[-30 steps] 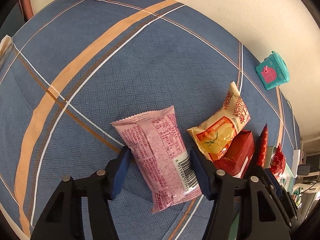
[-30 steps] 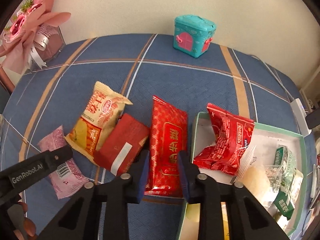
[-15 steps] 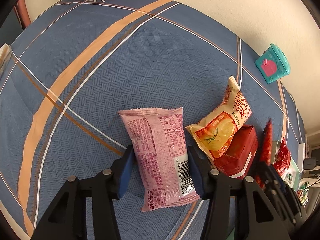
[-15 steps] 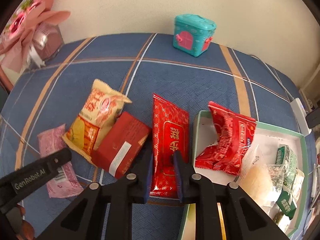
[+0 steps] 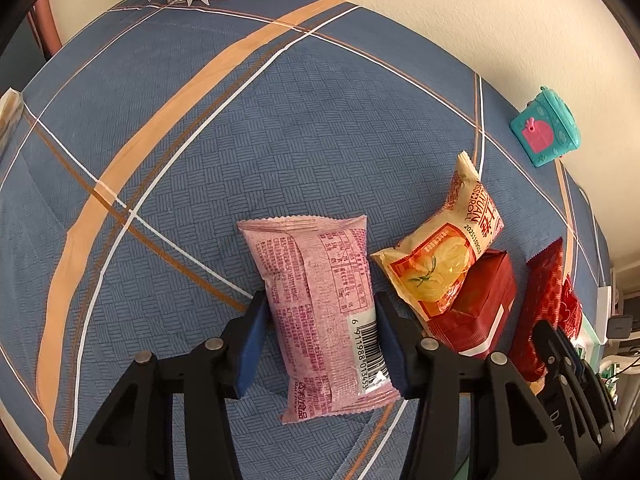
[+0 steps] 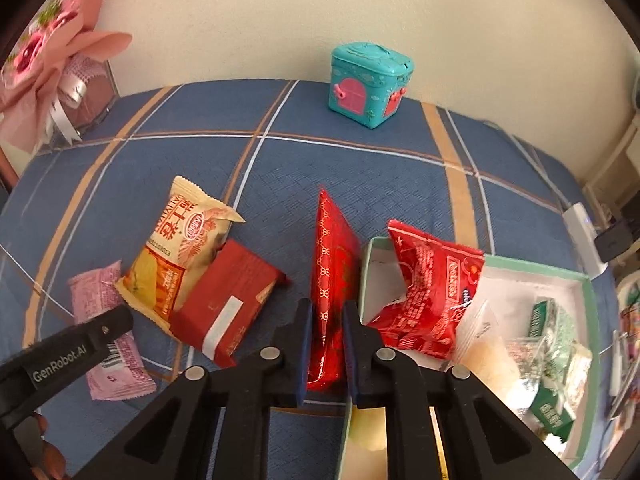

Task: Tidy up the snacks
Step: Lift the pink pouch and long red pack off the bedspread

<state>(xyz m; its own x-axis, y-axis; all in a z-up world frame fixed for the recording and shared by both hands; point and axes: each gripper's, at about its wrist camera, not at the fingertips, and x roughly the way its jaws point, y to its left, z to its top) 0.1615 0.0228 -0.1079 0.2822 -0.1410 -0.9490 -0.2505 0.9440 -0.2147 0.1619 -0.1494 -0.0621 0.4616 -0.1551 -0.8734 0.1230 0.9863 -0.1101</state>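
My left gripper point(image 5: 320, 332) sits low over a bench covered in a blue cloth point(image 5: 248, 128) with orange and white stripes. Its two blue-padded fingers point(image 5: 250, 344) are closed in against both long sides of a pink snack packet point(image 5: 320, 304), which lies flat on the cloth with its barcode facing up. Just to the right of it lies a yellow snack bag point(image 5: 444, 256), its lower end overlapping a dark red packet point(image 5: 476, 308).

My right gripper point(image 6: 326, 340) has its fingers point(image 6: 304, 344) pinched tight on a long red foil packet point(image 6: 332, 264), which stands tilted on its edge, with its far end pointing away from me. It is just beside the left wall of a white box with a green rim point(image 6: 584, 280). A crumpled red bag point(image 6: 432, 292) leans over that box's near corner, and clear and green packets point(image 6: 552, 344) lie inside.

A teal toy chest point(image 6: 370, 82) stands near the wall at the far edge. A pink bow and a clear container point(image 6: 80, 96) sit at the far left
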